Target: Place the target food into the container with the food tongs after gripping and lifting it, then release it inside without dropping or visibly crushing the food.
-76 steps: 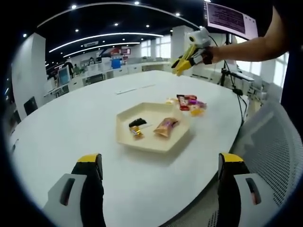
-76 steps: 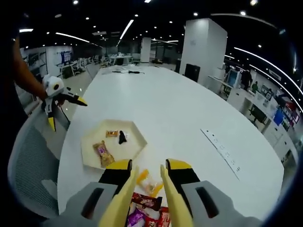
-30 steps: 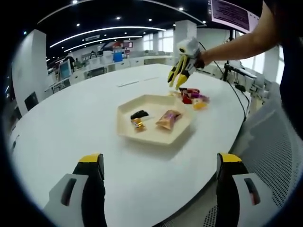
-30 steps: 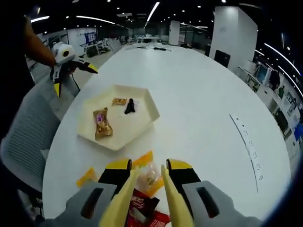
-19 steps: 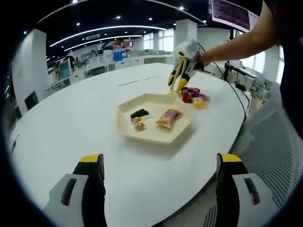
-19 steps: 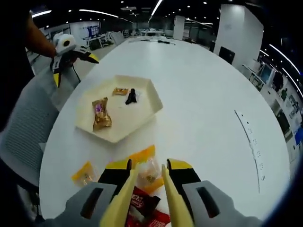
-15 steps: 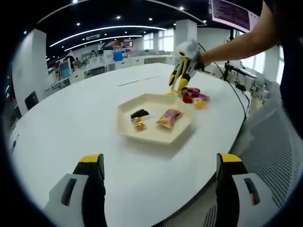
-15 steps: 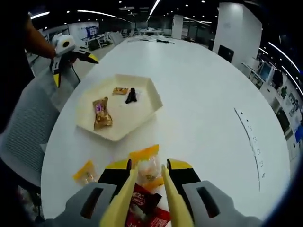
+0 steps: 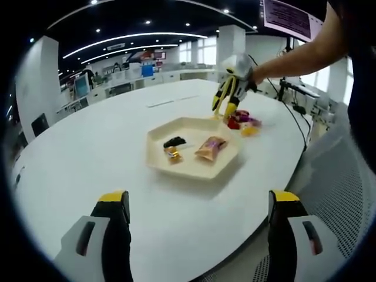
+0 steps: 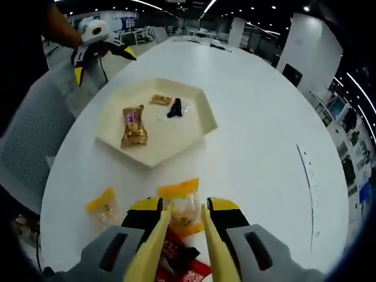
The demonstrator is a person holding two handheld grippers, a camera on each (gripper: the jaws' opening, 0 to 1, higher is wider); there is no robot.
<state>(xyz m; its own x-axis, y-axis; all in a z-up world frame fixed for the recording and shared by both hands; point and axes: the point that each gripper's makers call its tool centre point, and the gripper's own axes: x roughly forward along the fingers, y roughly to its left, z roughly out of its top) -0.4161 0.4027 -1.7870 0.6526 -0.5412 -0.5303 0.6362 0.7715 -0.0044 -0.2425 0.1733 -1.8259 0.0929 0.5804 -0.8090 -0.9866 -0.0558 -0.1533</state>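
Straddling the orange snack (image 10: 182, 210), tongs (image 10: 179, 235) unclenched, nothing gripped; pinching hard could crush it, a loose grip drop it before the tray (image 10: 202, 126).

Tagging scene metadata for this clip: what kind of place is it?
Most likely an open-plan office. A large white oval table like a meeting table, a mesh office chair at its edge, rows of desks with monitors behind, and ceiling light strips overhead.

One tray (image 10: 202, 130), three snacks (image 10: 133, 126) inside.
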